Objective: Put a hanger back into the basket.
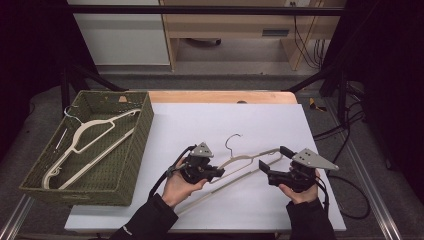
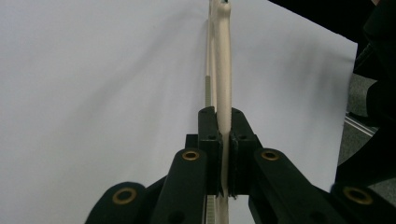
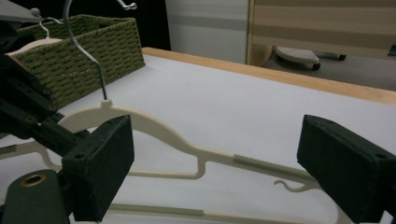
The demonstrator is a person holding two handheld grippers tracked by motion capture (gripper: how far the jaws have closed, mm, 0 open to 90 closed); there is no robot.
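Cream plastic, with a bent wire hook: the hanger (image 1: 240, 165) lies over the white sheet (image 1: 225, 120) near the person's edge of the table. Its long axis runs diagonally in the high view, from lower left to upper right, and the hook (image 1: 232, 141) points away from the person. The shoulder bar shows ribbed grip strips and small notched hooks near the end; a thin lower bar runs beneath it. The left gripper (image 1: 215, 172) is clamped on the hanger near its neck; the left gripper view shows the bar pinched edge-on between the pads (image 2: 210, 135). The right gripper (image 1: 272, 165) stands at the hanger's other arm with its jaws wide apart, gripping nothing; the right gripper view shows that arm between the pads (image 3: 100, 163). A green woven basket (image 1: 137, 145) sits at the left of the sheet, holding another cream hanger (image 1: 85, 145).
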